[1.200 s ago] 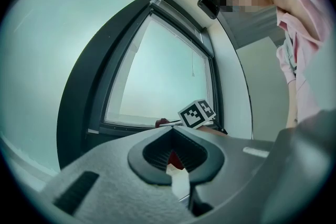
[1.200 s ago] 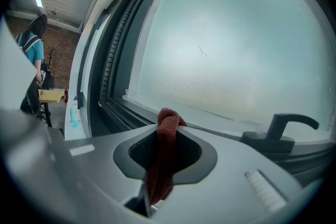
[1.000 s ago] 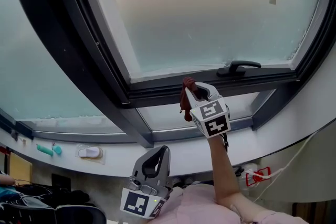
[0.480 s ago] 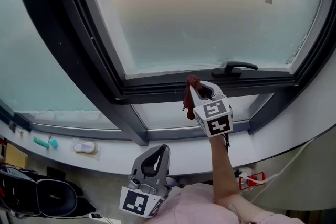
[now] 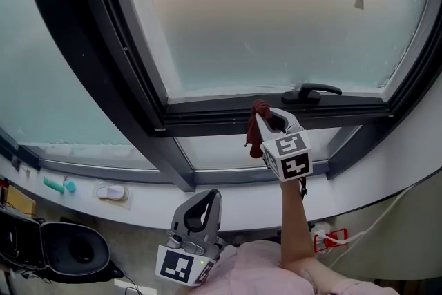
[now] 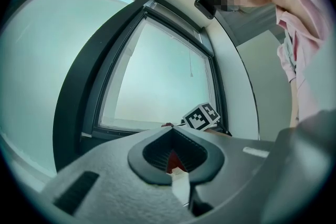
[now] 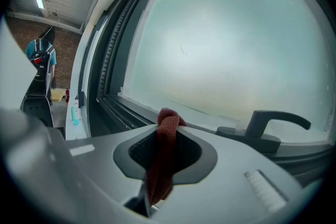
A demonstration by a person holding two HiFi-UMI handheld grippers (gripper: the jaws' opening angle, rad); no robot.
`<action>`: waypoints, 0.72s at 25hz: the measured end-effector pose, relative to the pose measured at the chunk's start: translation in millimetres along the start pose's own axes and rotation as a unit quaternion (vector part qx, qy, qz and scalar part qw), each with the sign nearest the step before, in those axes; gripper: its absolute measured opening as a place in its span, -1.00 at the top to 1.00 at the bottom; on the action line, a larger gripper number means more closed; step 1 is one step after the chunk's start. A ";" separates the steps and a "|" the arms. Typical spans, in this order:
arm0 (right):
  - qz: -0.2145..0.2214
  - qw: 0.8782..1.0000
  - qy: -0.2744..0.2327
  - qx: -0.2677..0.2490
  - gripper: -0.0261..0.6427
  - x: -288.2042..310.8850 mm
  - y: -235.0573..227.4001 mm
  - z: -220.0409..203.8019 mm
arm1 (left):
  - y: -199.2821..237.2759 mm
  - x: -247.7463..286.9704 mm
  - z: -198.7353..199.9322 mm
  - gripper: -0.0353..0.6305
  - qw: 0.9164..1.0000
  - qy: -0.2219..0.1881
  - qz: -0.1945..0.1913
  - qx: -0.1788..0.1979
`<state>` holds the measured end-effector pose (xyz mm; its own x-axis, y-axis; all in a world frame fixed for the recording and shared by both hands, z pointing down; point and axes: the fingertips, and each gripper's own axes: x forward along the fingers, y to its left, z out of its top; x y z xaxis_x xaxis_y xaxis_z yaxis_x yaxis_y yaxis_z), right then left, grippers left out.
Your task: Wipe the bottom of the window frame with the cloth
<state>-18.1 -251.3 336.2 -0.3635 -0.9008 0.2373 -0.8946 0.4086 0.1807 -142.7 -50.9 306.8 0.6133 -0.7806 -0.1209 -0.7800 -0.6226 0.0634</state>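
Observation:
A dark red cloth (image 5: 255, 133) hangs from my right gripper (image 5: 268, 118), which is shut on it. The gripper is raised against the dark bottom rail of the window frame (image 5: 207, 118), just left of the black window handle (image 5: 315, 91). In the right gripper view the cloth (image 7: 164, 157) bunches up between the jaws of the right gripper (image 7: 167, 131), with the frame rail (image 7: 123, 108) and the handle (image 7: 273, 122) just beyond. My left gripper (image 5: 206, 202) hangs low near the person's body, shut and with nothing in it. In the left gripper view the left gripper (image 6: 173, 153) points towards the window.
Below the window runs a white sill (image 5: 228, 207) with teal items (image 5: 55, 184) and a white object (image 5: 112, 192) at its left. A pull cord (image 5: 359, 2) hangs at the upper right. Cables and a red-white tag (image 5: 324, 240) lie below right, a black seat (image 5: 69, 249) below left.
The right gripper with the cloth has slid a little to the right along the bottom rail, closer to the handle. The left gripper has stayed put.

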 end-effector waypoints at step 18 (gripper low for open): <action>-0.031 0.999 -0.009 0.026 0.74 -14.6 -31.9 -9.4 | 3.7 -6.7 -1.9 0.89 1.000 0.002 0.009 0.000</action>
<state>18.2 -249.9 335.9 -0.3108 -0.9269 0.2105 -0.9278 0.3440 0.1447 -149.5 -48.0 309.7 0.5996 -0.7920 -0.1150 -0.7909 -0.6084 0.0663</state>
